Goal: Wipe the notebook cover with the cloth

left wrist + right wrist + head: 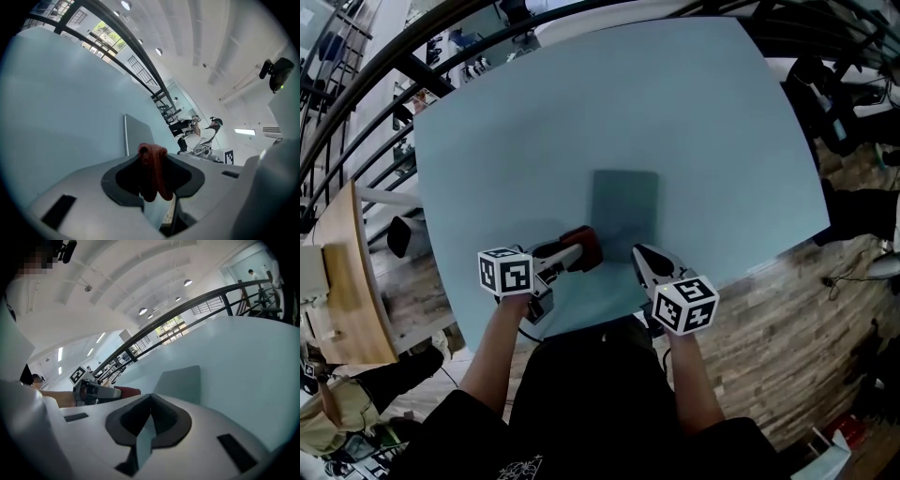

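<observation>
So my left hand-held gripper (577, 253) is pinched shut on the red cloth (152, 171), right by the near corner of the grey notebook (623, 204) on the counter (534, 122). My right hand-held gripper (643, 261) is closed on nothing. Looks like wiping is only about to start; next I'd drag the cloth across the cover.

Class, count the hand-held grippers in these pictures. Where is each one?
2. The left hand-held gripper, shut on the red cloth, is by the notebook's near-left corner. The right hand-held gripper, shut and empty, is by its near-right corner. None seem hidden.
</observation>
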{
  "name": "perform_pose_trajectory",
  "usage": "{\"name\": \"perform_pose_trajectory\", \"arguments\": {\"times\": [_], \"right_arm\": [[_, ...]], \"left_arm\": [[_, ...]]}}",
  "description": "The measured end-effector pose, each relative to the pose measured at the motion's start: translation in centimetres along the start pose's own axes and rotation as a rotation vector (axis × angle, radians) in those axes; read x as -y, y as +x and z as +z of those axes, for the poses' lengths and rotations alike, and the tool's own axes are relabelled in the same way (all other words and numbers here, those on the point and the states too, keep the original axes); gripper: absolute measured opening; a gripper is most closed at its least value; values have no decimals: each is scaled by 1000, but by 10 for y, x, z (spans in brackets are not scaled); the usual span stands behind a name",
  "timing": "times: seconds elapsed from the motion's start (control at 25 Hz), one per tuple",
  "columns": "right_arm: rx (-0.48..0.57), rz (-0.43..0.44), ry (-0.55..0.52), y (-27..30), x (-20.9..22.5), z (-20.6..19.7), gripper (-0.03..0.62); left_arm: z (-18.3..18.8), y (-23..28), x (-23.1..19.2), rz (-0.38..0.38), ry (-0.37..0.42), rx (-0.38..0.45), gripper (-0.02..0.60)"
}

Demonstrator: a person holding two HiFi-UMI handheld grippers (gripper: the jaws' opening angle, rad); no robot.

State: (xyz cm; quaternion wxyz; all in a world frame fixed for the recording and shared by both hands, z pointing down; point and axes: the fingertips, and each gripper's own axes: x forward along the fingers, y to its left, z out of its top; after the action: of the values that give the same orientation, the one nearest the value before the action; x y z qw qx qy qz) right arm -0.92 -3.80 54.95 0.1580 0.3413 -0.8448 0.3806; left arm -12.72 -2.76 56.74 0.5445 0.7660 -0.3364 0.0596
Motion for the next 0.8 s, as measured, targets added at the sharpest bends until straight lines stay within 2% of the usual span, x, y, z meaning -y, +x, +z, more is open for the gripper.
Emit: {"name": "perform_pose_trajectory", "arguments": {"times": [0.28,0.44,0.8], "right_arm": [[33,-54,42,-24,20,2,8],[45,-90,73,-39,39,-3,8],[64,-148,109,-59,66,-7,8]], "left_arm": [[13,37,27,-79,22,-20,133],[9,69,45,-133,18,-52,133],[-3,121,58,-196,-16,-111,133]]}}
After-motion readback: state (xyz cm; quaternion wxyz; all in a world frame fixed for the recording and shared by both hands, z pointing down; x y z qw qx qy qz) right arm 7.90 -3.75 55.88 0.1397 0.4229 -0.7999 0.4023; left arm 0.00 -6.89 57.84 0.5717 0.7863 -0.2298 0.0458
